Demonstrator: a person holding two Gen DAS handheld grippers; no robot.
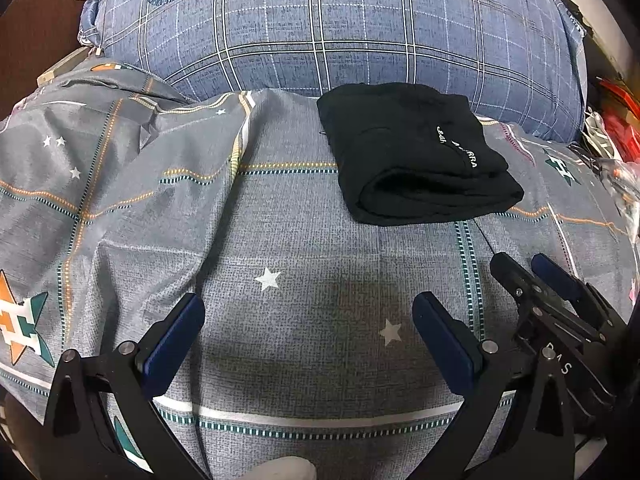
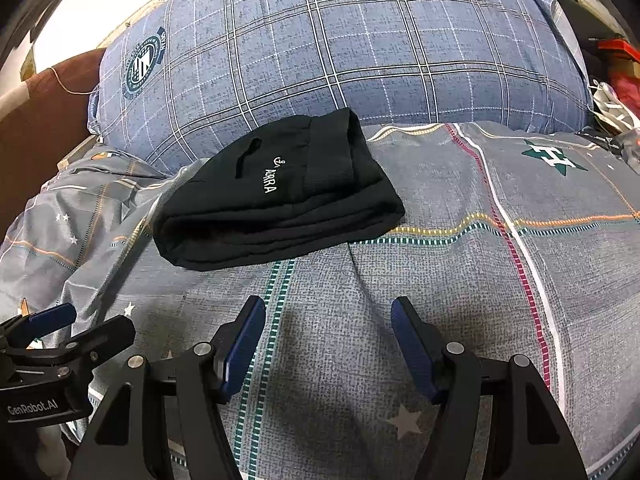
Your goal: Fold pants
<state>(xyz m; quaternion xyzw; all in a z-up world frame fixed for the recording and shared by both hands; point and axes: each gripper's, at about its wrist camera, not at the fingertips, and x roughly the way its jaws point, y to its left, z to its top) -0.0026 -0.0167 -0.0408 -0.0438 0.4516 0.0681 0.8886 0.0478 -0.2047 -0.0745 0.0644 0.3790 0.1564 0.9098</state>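
**Folded pants at the far side of the bed cover**

The folded black fabric pants (image 1: pixel 416 160) (image 2: pixel 280 196) lie on the grey star-printed bed cover (image 1: pixel 304 280) (image 2: pixel 440 280), at its far edge, touching the blue plaid pillow (image 1: pixel 340 24) (image 2: pixel 340 48) behind them. Both grippers sit near the cover's near edge, well apart from the pants: left gripper (image 1: pixel 308 336) left, right gripper (image 2: pixel 328 344) right.

I see both wrist views low over the bed (image 1: pixel 304 240), facing its pillow (image 2: pixel 360 60) end; both share the folded pants (image 2: pixel 276 196), close ahead.
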